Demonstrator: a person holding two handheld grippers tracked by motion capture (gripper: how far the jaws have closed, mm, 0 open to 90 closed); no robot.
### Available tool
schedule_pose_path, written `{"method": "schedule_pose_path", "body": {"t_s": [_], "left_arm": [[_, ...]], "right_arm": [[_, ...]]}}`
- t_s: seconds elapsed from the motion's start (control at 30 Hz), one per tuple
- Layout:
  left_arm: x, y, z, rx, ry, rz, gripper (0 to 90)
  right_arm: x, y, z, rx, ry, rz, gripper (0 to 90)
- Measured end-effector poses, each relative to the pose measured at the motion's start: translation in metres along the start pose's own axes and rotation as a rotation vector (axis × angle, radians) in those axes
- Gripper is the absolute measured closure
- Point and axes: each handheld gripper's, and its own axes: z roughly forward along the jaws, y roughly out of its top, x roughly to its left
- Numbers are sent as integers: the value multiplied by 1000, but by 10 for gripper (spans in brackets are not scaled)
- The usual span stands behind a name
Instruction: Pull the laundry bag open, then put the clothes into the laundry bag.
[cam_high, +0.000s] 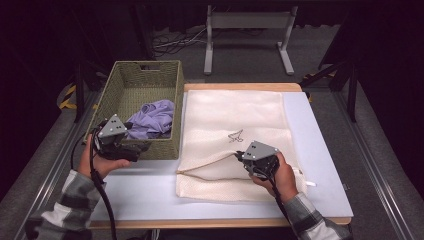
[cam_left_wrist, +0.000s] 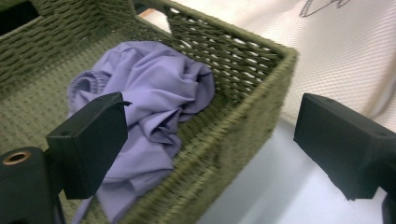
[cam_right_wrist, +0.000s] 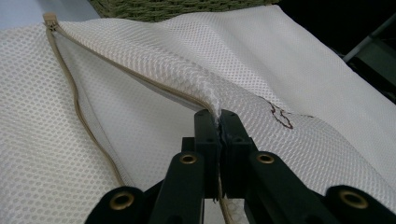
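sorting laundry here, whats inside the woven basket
A crumpled purple garment lies in the basket. Whatever is beneath its folds is covered.

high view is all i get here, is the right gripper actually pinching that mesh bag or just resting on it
Observer: The right gripper is shut on the mesh bag's upper zipper edge, lifted off the lower layer.
Operator: zip open?
Observer: Yes, the two zipper edges part from one corner.
Operator: left one got anything
Observer: No, the left gripper is open with nothing between its jaws, over the basket's near rim, beside the purple garment.
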Motion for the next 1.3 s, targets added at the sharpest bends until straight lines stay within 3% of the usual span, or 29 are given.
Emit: {"method": "schedule_pose_path", "body": {"t_s": [0.13, 0.17, 0.27, 0.47, 0.57, 0.77, 0.97, 1.03, 1.2, 1.3], "left_arm": [[18, 8, 7, 16, -32, -31, 116], [21, 9, 9, 21, -23, -38, 115], [34, 15, 18, 66, -8, -36, 108], [45, 25, 29, 105, 18, -24, 107], [50, 33, 39, 148, 26, -6, 105], [65, 45, 59, 185, 6, -16, 98], [78, 47, 77, 219, 28, -35, 95], [81, 46, 81, 225, 18, -47, 93], [88, 43, 97, 295, 17, -32, 90], [94, 43, 107, 319, -6, -54, 82]], "right_arm": [[0, 3, -1, -10, -7, -1, 878], [0, 4, -2, -12, -12, -4, 878], [-1, 9, -4, -22, -12, -2, 878], [-2, 9, 1, -19, 7, 7, 878], [-5, 10, 3, -27, 10, 14, 879], [-5, 12, 3, -34, 10, 15, 879], [-6, 10, 4, -31, 27, 16, 878], [-6, 10, 4, -31, 32, 19, 878], [-6, 9, 6, -24, 42, 19, 877], [-5, 7, 7, -17, 51, 21, 877]]}}
